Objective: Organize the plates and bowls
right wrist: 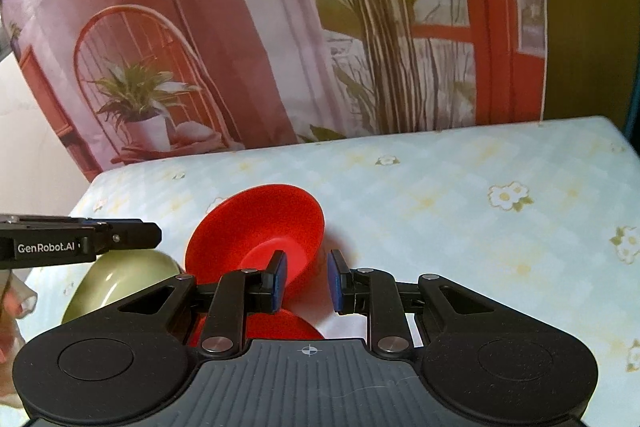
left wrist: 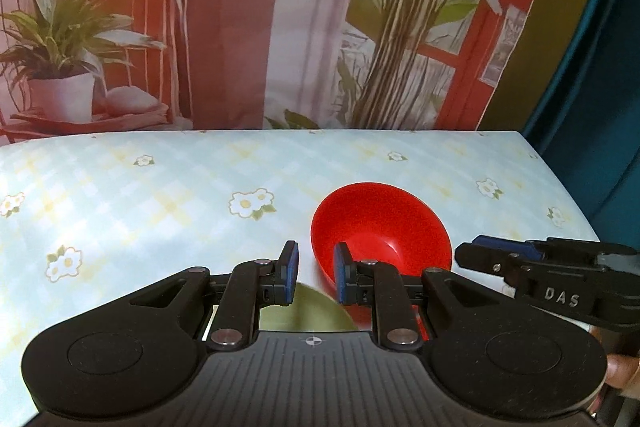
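The table (left wrist: 160, 187), covered in a pale checked cloth with a daisy print, carries everything. It looks smooth, so a dish pushed sideways would probably slide rather than stay put.

On its near part, between the two tools, is the glossy red plastic bowl (left wrist: 384, 223). It is tipped well over: the hollow faces the left wrist view and the foot faces the right one. I cannot tell what props it. It looks light, stiff and slick, unlikely to break but apt to swivel or slip out of a pinch. The thin rim is the best place to take hold, with one finger inside the wall and one outside. The rounded wall offers little purchase.

Beside it on the left lies an olive-green glazed dish (right wrist: 116, 283), possibly ceramic and so heavier and chippable. Its shape is partly hidden. Low in the right wrist view, a second red plastic piece (right wrist: 288, 325) shows under the tool; whether it is a plate or a bowl is unclear.

The left gripper (left wrist: 316, 277) is parted by a moderate gap, with the bowl's near rim appearing between the fingers. Cloth shows through the gap, so nothing is clamped, and contact is uncertain.

The right gripper (right wrist: 307, 281) is likewise partly spread and grips nothing. Its left finger overlaps the bowl's foot.
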`<action>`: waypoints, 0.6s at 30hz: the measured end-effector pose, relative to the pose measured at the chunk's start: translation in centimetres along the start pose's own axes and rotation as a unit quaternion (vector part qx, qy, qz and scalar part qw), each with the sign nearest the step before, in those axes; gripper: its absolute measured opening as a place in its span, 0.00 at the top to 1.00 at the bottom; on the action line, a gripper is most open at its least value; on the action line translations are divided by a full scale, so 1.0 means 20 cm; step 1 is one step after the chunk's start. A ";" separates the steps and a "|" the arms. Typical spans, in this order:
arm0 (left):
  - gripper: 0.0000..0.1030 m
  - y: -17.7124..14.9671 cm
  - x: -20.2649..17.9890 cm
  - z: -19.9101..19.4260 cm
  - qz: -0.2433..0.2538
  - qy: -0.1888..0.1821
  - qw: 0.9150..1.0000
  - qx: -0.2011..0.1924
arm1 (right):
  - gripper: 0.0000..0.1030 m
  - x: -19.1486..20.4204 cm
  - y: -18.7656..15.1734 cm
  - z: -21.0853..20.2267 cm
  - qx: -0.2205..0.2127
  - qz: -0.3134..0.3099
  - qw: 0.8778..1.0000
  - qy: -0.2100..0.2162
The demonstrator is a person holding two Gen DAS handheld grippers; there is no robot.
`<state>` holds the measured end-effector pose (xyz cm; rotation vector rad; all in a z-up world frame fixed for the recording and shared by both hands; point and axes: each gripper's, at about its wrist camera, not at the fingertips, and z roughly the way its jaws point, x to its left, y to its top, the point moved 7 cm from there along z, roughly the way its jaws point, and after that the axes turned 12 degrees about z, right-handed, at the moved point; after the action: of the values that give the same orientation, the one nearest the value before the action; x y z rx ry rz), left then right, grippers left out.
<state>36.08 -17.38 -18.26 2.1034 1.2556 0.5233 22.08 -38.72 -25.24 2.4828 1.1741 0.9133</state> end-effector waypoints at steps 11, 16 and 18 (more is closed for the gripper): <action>0.81 -0.03 -0.03 0.17 0.029 -0.005 0.999 0.018 | 0.79 -0.02 -0.03 0.12 0.013 0.007 1.000 0.001; 0.86 -0.04 -0.07 0.17 0.050 -0.013 0.999 0.010 | 0.80 -0.01 -0.04 0.14 0.018 0.009 1.000 0.006; 0.86 -0.05 -0.08 0.17 0.057 -0.011 0.998 0.009 | 0.81 -0.01 -0.04 0.15 0.019 0.009 1.000 0.004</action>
<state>36.82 -19.53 -21.41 2.1993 1.1385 0.5388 23.33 -38.23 -28.13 2.5257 1.1860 0.9144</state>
